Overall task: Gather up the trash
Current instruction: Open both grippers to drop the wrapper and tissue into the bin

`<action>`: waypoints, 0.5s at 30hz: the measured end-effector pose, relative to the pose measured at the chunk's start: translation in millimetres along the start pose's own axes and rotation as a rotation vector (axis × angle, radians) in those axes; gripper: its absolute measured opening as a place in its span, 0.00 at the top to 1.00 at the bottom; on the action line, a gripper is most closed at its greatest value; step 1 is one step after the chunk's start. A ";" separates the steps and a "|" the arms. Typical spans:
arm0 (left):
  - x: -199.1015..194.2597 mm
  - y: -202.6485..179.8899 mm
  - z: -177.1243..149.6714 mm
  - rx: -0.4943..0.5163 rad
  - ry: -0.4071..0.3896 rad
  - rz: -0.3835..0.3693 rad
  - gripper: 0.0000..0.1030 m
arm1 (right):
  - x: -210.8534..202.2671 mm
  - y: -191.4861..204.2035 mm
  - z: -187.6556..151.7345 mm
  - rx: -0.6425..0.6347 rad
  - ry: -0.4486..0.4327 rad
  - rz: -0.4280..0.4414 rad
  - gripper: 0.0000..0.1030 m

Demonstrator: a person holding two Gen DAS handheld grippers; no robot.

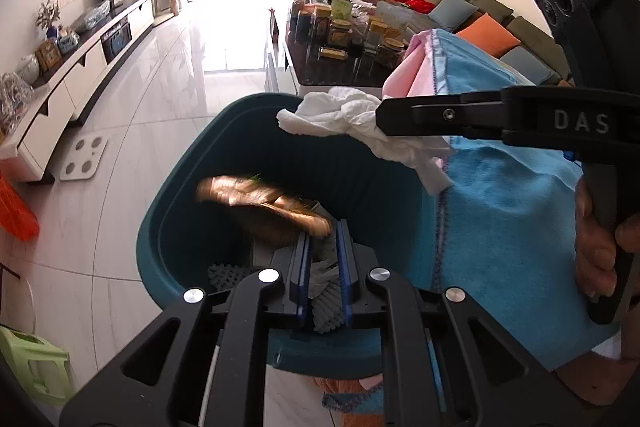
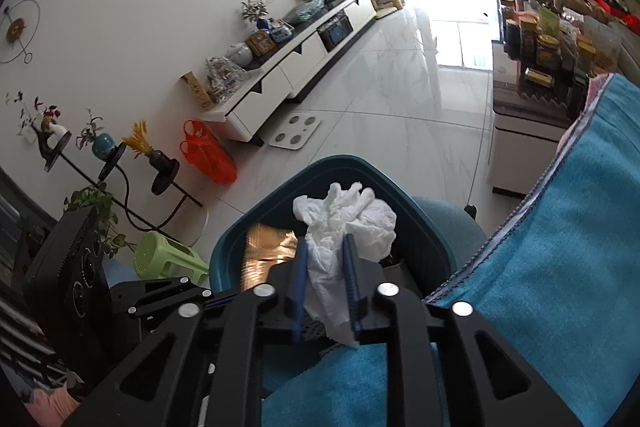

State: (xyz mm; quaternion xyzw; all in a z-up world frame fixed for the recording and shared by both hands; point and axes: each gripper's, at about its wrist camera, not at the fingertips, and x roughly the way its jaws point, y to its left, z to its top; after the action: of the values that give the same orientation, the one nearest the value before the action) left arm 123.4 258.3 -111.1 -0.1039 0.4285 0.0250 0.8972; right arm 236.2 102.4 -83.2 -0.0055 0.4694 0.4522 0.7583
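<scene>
Both loads hang over the teal bin (image 1: 168, 223) at frame centre, right hand-held gripper (image 2: 326, 247) pinching the white tissue (image 2: 348, 219), left hand-held gripper (image 1: 322, 231) barely gripping a blurred gold wrapper (image 1: 256, 195), which may flutter onto the floor.

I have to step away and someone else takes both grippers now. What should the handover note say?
Left gripper: jaws nearly shut on a shiny gold wrapper, held over the teal bin.
Right gripper: pinching a crumpled white tissue, also above the bin, beside a blue towel.
Done: both pieces carried to the bin.
Left: release both into it; neither has dropped yet.
</scene>
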 end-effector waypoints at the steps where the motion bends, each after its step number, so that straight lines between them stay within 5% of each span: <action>1: 3.1 1.7 -0.2 -0.006 0.004 0.001 0.88 | 1.1 -0.9 -0.2 0.006 0.002 0.000 0.81; 15: 7.8 10.2 0.8 -0.054 -0.027 -0.005 0.87 | -7.6 -9.5 -4.2 0.043 -0.032 0.019 0.75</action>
State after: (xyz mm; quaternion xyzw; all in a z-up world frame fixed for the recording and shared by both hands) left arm 127.6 268.0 -118.3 -0.1288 0.4154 0.0356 0.8998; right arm 238.7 89.8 -84.1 0.0226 0.4668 0.4493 0.7614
